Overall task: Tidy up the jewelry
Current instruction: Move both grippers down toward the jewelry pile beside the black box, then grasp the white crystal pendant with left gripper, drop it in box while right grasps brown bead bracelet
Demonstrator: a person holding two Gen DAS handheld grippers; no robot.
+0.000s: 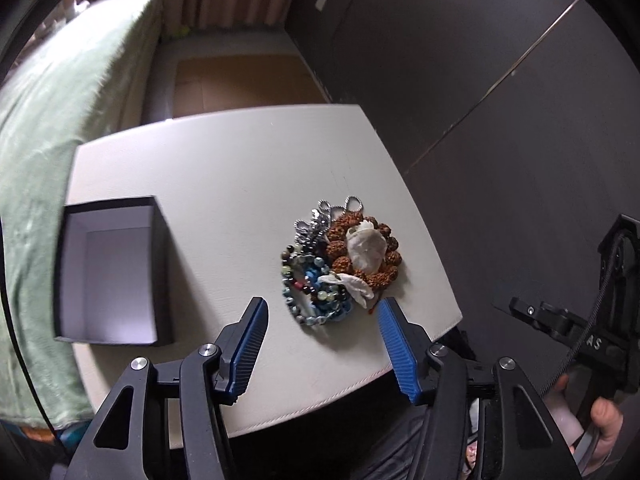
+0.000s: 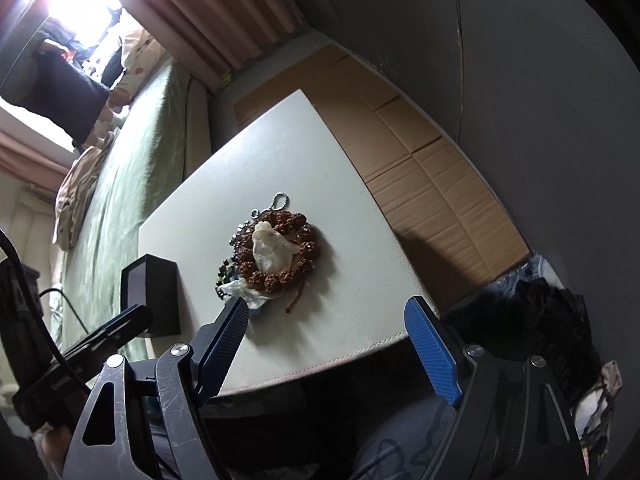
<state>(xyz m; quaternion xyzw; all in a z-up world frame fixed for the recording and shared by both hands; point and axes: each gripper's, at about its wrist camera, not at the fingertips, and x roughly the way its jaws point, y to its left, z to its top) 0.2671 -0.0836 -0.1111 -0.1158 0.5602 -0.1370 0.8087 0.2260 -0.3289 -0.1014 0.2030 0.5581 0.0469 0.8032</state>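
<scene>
While both tools hang short of the near edge of the white counter (image 1: 200, 168), nothing has been lifted yet. Jewelry pile (image 1: 338, 258) sits on the counter, right of centre in the left wrist view: a ring of brown knobby beads (image 1: 360, 244) with a pale translucent piece (image 1: 366, 250) lying on it, a blue and mixed bead strand (image 1: 316, 292) on the near-left side, a silver chain (image 1: 320, 220) at the far-left side. All are touching or overlapping, one heap.

Open black box (image 1: 110, 270), white inside, stands on the counter's left part, well apart from the pile. It looks empty.

Left gripper (image 1: 322, 316): fingers spread wide, holding nothing. The blue strand lies directly ahead, between the line of its two fingers and just beyond the tips. It is aimed downward at the counter from above the near edge.

Right gripper (image 2: 328, 314): also spread wide, empty. The pile lies ahead and slightly left of its midline; its left fingertip overlaps the pile's near edge in the picture, contact uncertain. The brown ring is the part facing it.

Judgement: the left gripper is squarer to the blue strand, the right better placed for the brown ring. The box lies on the left gripper's side.
</scene>
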